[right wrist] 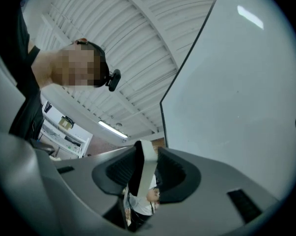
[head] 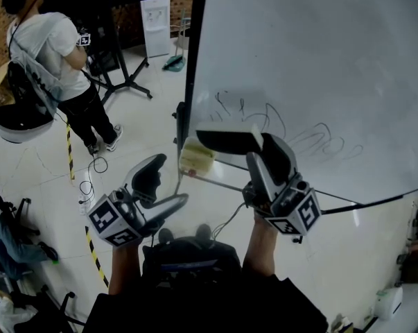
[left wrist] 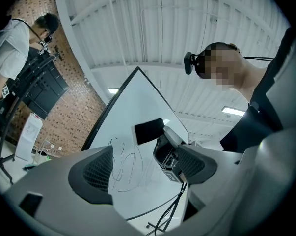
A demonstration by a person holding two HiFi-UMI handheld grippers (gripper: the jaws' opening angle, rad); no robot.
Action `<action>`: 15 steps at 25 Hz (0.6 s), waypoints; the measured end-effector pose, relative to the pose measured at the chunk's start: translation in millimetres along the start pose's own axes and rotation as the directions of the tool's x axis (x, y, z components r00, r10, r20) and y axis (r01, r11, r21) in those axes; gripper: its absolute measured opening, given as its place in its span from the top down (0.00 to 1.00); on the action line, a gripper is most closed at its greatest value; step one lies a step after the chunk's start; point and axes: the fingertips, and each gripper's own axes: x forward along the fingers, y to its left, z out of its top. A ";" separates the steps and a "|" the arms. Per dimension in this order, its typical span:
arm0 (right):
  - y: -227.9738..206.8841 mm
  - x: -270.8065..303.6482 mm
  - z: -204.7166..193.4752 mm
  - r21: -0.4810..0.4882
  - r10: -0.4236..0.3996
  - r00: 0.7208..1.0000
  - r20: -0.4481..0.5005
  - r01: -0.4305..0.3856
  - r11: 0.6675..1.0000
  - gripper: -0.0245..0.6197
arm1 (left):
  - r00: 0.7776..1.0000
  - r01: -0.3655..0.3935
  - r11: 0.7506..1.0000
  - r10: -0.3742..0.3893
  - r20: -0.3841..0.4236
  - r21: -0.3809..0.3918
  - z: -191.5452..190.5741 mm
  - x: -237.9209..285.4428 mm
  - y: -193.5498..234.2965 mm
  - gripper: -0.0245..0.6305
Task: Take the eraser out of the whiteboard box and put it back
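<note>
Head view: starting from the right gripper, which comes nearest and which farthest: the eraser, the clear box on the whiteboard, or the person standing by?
1. eraser: clamped in the right gripper, in front of the whiteboard.
2. box: just to the left, at the whiteboard's lower corner.
3. standing person: far off at the upper left.

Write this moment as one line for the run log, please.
right gripper: shut on black-and-white block eraser | eraser: held close above pale clear plastic whiteboard box | left gripper: open, empty

A person (head: 46,54) stands near a water dispenser (head: 155,23).
</note>
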 end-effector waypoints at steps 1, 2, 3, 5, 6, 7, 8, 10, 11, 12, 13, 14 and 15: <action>-1.8 1.5 -9.7 -0.010 -0.002 1.000 -0.031 0.002 1.000 0.72 | 1.000 -0.002 1.000 0.002 -0.003 -0.005 -1.3 -2.0 1.8 0.33; -4.3 2.1 -20.1 -0.017 -0.005 0.998 -0.061 0.004 1.000 0.72 | 1.000 -0.003 1.000 0.003 -0.006 -0.010 -2.8 -4.0 3.6 0.33; -7.4 1.7 -31.0 -0.020 -0.008 0.996 -0.092 0.006 1.000 0.72 | 1.000 -0.007 1.000 0.007 -0.006 -0.013 -3.4 -5.0 5.1 0.33; -13.9 0.2 -51.9 -0.018 -0.014 0.989 -0.147 0.011 1.000 0.72 | 1.000 -0.017 1.000 0.017 -0.006 -0.022 -4.9 -6.3 7.0 0.33; -16.7 -0.1 -62.0 -0.017 -0.017 0.985 -0.172 0.014 1.000 0.72 | 1.000 -0.021 0.999 0.020 -0.009 -0.029 -6.2 -7.5 7.8 0.33; -19.3 -0.1 -72.4 -0.018 -0.020 0.980 -0.198 0.017 1.000 0.72 | 1.000 -0.025 0.999 0.025 -0.010 -0.034 -6.8 -8.9 9.1 0.33; -21.7 0.1 -82.6 -0.019 -0.024 0.975 -0.222 0.020 1.000 0.72 | 1.000 -0.029 0.999 0.029 -0.009 -0.039 -6.9 -10.5 10.8 0.33; -25.7 0.0 -101.5 -0.018 -0.030 0.963 -0.267 0.026 0.999 0.72 | 0.999 -0.039 0.998 0.038 -0.009 -0.043 -7.3 -13.7 14.0 0.33; -27.2 -0.4 -109.8 -0.020 -0.033 0.957 -0.288 0.028 0.999 0.72 | 0.999 -0.043 0.998 0.043 -0.009 -0.045 -7.9 -14.9 15.2 0.33; -28.4 -0.8 -117.8 -0.025 -0.035 0.951 -0.308 0.029 0.999 0.72 | 0.999 -0.047 0.998 0.047 -0.010 -0.047 -8.6 -15.9 16.2 0.33; -29.7 -1.4 -125.5 -0.030 -0.037 0.944 -0.327 0.029 0.999 0.72 | 0.999 -0.051 0.998 0.050 -0.011 -0.049 -9.4 -16.5 17.1 0.33; -30.9 -1.9 -133.0 -0.035 -0.039 0.938 -0.346 0.028 0.999 0.72 | 0.999 -0.053 0.997 0.053 -0.012 -0.050 -10.2 -17.0 18.1 0.33; -32.0 -2.3 -140.1 -0.039 -0.040 0.931 -0.363 0.027 0.999 0.72 | 0.998 -0.056 0.997 0.055 -0.013 -0.052 -11.0 -17.3 19.0 0.33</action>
